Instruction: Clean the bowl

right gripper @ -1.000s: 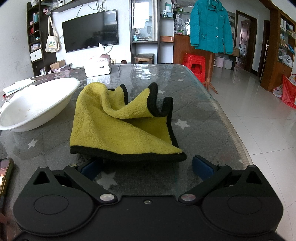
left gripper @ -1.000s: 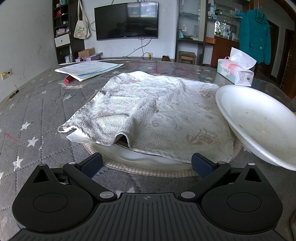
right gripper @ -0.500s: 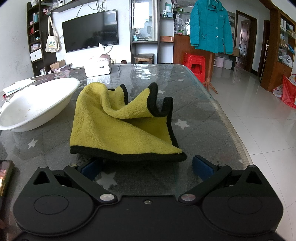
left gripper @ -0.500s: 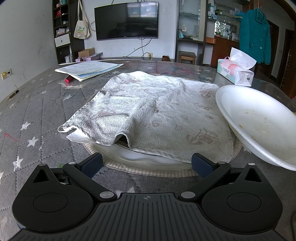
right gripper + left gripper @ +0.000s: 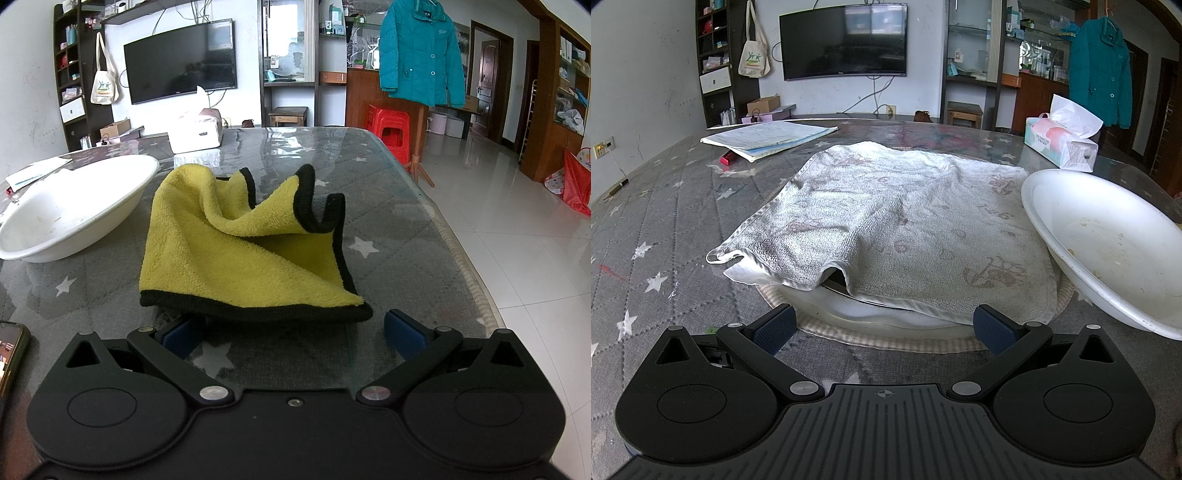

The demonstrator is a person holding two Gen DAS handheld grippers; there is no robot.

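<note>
A wide white bowl (image 5: 1108, 243) with food specks inside rests tilted at the right of the left wrist view; it also shows in the right wrist view (image 5: 70, 210) at the left. A yellow cloth with black trim (image 5: 240, 251) lies crumpled on the table just ahead of my right gripper (image 5: 293, 330), which is open and empty, its fingers at the cloth's near edge. My left gripper (image 5: 884, 326) is open and empty, just short of a white towel (image 5: 886, 221) draped over a round white dish on a mat.
A tissue box (image 5: 1060, 144) stands at the far right. Papers (image 5: 768, 136) and a red pen lie at the far left. A phone (image 5: 9, 350) lies at the left near my right gripper. The table's right edge (image 5: 458, 251) drops to a tiled floor.
</note>
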